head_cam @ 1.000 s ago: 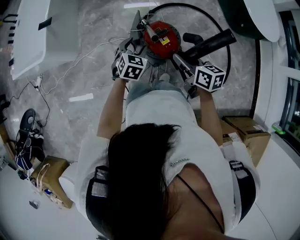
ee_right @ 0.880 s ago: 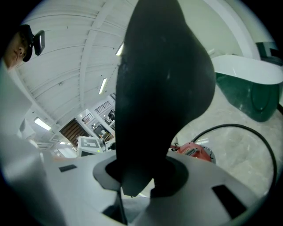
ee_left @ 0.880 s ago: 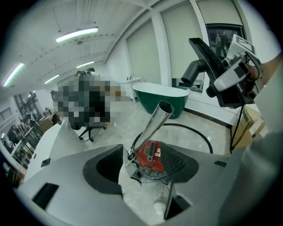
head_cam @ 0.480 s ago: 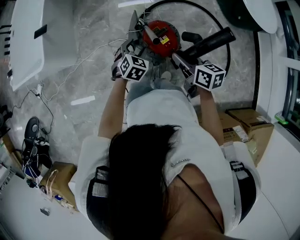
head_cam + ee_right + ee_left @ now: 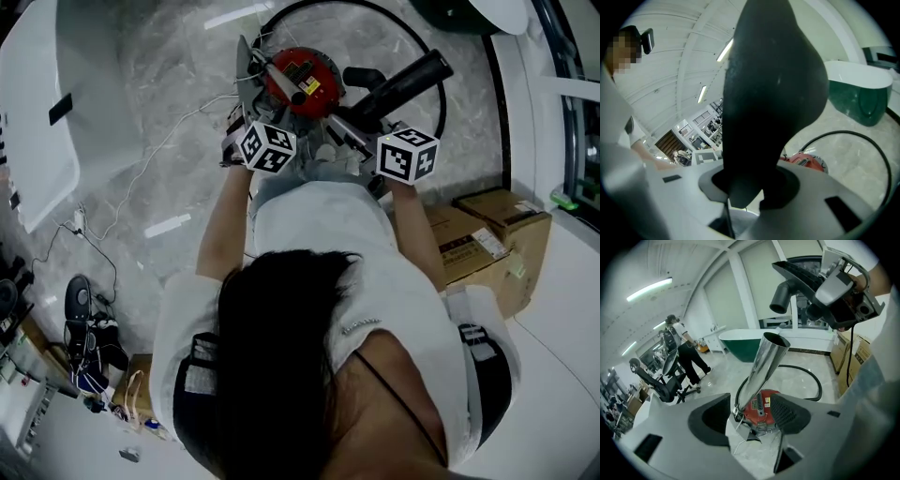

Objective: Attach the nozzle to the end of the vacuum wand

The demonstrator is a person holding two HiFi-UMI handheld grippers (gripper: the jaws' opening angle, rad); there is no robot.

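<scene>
Left gripper view: my left gripper (image 5: 750,411) has its jaws round the lower part of the chrome wand (image 5: 761,366). The tube lies against the left pad, with a sliver of the red canister (image 5: 761,406) showing between it and the right pad. Since the tube stands free in the air, I judge it clamped. Its open end points up toward the black floor nozzle (image 5: 801,275), whose round socket (image 5: 780,298) hangs near that end but clearly apart from it. The hose (image 5: 813,380) curls on the floor behind.

Right gripper view: my right gripper (image 5: 750,187) is closed on the narrow neck of the nozzle, and the dark body fills most of the frame above the jaws.

So both parts are in hand and raised, but the joint is not made. I reckon 2 things remain: line the socket up with the wand's open end, then push it on until it seats.

Head view: against the picture from 1 second ago, the 2 marker cubes sit closer together and the left one has rolled a little. The nozzle has drifted in toward the canister. The whole floor has also slid in the frame, with the cardboard boxes (image 5: 487,234) now higher, so my head has turned too. The nozzle and wand were apart then and are apart now.
</scene>
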